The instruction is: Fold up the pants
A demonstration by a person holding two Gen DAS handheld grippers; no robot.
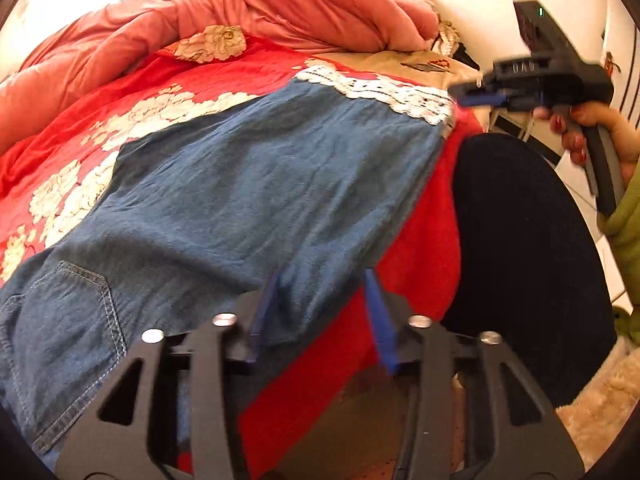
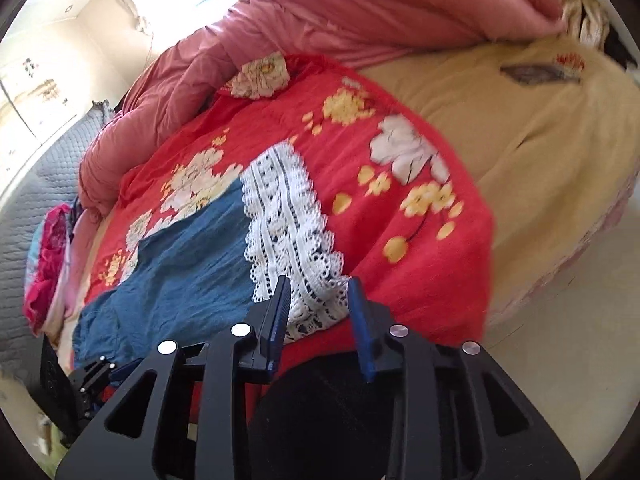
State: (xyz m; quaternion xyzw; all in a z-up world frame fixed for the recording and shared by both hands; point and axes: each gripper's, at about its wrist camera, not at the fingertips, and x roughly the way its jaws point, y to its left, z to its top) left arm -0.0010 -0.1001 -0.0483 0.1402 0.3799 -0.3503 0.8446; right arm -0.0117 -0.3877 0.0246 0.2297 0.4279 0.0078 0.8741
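Broadly, the bed (image 1: 420,240) fills both views, under a red floral cover (image 2: 400,208) with a pink quilt (image 1: 280,4) heaped at the far side. On the cover, along the near edge, lie the pants (image 1: 248,184): blue denim, spread flat, lightly creased.

Their long axis runs along the bed edge. The seat end, with a stitched back pocket (image 1: 76,300), is on the left side by the left gripper; the hem, trimmed with white lace (image 2: 292,236), points toward the right gripper. Both legs seem stacked into one layer, though I cannot be sure.

The left gripper (image 1: 320,308) sits at the near edge of the denim beside the pocket. Its fingers (image 1: 264,312) are spread, cloth lies between them, and the pads do not press on it. The right gripper (image 2: 318,316) sits at the lace hem, its fingers (image 2: 280,312) also spread, with lace in the gap and unpinched. A hand (image 1: 592,132) on its grip shows in the left view.

Judging from this, the lengthwise fold is done and the cloth lies loose; the cross fold is in hand. The next move likely calls for pinching the near and far hem corners and carrying the hem over toward the waist, keeping edges aligned so the thin denim does not bunch or slide off the bed.
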